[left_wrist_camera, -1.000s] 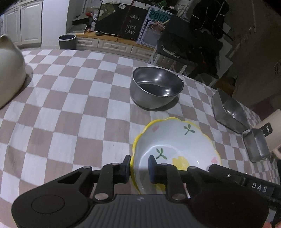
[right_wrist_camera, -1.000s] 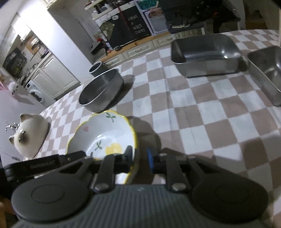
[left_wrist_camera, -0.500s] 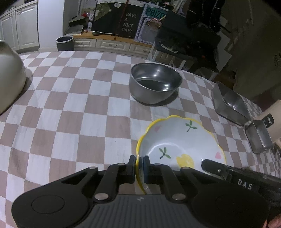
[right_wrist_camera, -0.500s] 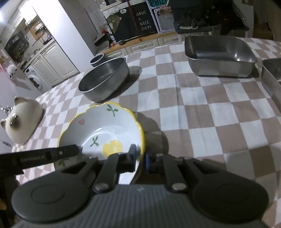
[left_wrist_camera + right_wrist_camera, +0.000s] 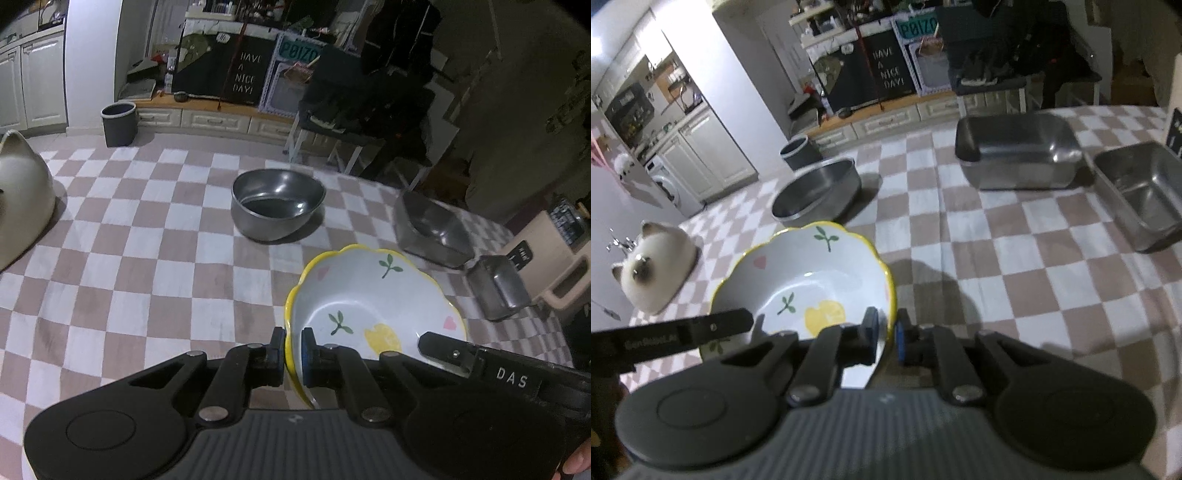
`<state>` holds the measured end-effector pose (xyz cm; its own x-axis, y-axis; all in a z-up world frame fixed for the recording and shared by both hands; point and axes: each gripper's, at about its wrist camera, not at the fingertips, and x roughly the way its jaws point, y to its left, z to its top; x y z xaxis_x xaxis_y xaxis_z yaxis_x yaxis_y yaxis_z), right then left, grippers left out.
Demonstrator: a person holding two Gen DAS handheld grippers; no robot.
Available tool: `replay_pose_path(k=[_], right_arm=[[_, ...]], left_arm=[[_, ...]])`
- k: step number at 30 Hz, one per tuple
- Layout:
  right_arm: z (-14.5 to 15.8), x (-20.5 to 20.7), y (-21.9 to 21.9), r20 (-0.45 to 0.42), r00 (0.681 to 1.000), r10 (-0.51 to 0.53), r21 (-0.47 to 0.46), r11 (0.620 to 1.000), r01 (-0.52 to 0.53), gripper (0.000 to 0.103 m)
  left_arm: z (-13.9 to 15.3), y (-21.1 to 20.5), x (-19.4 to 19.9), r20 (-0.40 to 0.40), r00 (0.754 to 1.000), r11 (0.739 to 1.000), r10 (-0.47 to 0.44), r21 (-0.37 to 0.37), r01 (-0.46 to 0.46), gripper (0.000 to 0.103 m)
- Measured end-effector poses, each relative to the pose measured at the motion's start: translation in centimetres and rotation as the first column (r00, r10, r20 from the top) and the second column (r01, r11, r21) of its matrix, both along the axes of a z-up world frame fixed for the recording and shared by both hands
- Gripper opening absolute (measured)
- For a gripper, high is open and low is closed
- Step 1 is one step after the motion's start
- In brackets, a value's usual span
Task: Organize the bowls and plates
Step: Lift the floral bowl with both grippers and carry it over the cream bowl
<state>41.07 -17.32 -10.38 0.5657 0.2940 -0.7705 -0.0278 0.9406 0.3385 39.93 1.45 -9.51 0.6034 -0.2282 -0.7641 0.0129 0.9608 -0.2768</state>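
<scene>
A: We record both tools clenched on one item. The left tool (image 5: pixel 293 349) pinches the near-left rim of the scalloped bowl (image 5: pixel 373 295), one finger outside the wall, one inside.

B: Confirmed from the other side. The right tool (image 5: pixel 885 334) grips the same bowl (image 5: pixel 812 273) at its right rim, again with one pad on each face of the wall. We see the left tool's finger (image 5: pixel 690 332) reaching in across the opposite edge.

A: Contents of that bowl: we see none. Only the painted pattern: green sprigs, a yellow blob, pink hearts, yellow edging. It sits tilted between the two tools above the checkered surface (image 5: pixel 122 258); we cannot tell whether its base touches the cloth.

B: Other containers. The round steel bowl (image 5: pixel 277 208) stands beyond the scalloped one, apart from it, upright, holding nothing that we can make out.

A: To the right, a rectangular steel tray (image 5: pixel 1019 155) and, just beside it, a smaller steel tray (image 5: pixel 1141 195). We see bare metal inside both.

B: At the far left of the surface sits a cat-shaped ceramic piece (image 5: pixel 653 266), well apart from the bowls. A dark bin (image 5: pixel 119 123) stands on the floor past the surface's edge.
</scene>
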Motion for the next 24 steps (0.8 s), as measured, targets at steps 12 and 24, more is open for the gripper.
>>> replay_pose_path(k=[12,24], right_arm=[[4.6,-4.5,0.9,0.068,0.998,0.013,0.029,0.999,-0.015,0.013],[6.1,-9.0,2.1,0.106,0.994,0.013,0.072,0.997,-0.021,0.013]], left_arm=[[4.7,1.0,-5.9,0.086,0.996,1.0,0.02,-0.013,-0.019,0.009],[6.9,2.9,-12.6,0.154,0.987,0.999,0.037,-0.031,-0.032,0.009]])
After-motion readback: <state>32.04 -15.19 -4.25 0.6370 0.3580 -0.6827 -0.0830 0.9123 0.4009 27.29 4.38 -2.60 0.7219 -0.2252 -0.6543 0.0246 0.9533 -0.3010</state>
